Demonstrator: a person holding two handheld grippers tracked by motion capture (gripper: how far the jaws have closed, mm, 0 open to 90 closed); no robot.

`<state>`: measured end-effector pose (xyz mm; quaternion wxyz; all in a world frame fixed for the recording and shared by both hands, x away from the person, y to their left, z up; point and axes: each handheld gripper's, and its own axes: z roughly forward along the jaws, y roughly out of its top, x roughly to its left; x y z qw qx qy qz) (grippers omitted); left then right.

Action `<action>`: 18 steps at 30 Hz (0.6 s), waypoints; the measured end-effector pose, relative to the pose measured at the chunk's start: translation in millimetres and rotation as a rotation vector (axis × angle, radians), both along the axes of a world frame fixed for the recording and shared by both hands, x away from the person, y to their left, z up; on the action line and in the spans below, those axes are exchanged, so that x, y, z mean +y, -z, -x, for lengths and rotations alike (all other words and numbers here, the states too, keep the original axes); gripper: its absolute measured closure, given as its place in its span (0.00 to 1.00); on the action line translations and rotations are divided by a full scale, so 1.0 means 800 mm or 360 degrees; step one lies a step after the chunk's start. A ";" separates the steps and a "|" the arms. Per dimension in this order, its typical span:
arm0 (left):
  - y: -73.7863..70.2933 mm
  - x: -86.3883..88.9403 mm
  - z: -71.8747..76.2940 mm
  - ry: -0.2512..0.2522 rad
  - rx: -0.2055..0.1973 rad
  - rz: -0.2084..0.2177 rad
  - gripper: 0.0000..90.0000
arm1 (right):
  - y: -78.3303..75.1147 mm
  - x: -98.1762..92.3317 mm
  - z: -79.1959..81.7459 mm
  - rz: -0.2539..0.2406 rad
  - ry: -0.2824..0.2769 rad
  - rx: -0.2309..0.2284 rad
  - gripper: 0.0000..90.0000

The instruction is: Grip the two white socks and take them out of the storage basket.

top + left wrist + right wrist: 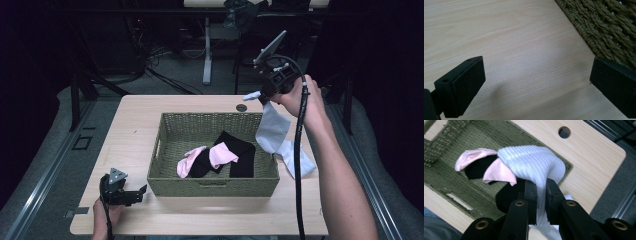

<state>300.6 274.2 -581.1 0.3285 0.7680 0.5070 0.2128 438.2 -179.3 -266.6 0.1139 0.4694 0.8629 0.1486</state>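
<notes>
Currently the right hand-held gripper [263, 96] is clenched on 1 white ribbed sock [272, 131], lifted over the far right corner of the olive woven basket [170, 181]. Its long axis hangs near vertical, toe trailing onto the tabletop [140, 107] at right. That tail could snag the rim and slip free. The left hand-held gripper [135, 196] rests released, near left.

white ribbed sock [534, 165], olive woven basket [170, 131]

basket [170, 180] mid-table | socks [215, 157] inside basket | hanging sock [272, 131] right of basket | left gripper [142, 192] left-front of basket
</notes>
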 end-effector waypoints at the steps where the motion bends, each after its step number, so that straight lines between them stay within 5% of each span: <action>1: 0.000 0.000 0.000 -0.0002 -0.0003 0.0001 0.00 | 0.000 -0.006 0.001 0.0005 0.0016 -0.0003 0.91; 12: 0.001 0.000 -0.001 -0.0006 -0.0001 -0.0003 0.00 | 0.016 -0.084 0.005 0.0001 0.0207 0.0004 0.91; 18: 0.001 0.000 0.000 -0.0005 -0.0002 -0.0006 0.00 | 0.055 -0.118 0.004 -0.0008 0.0299 0.0036 0.91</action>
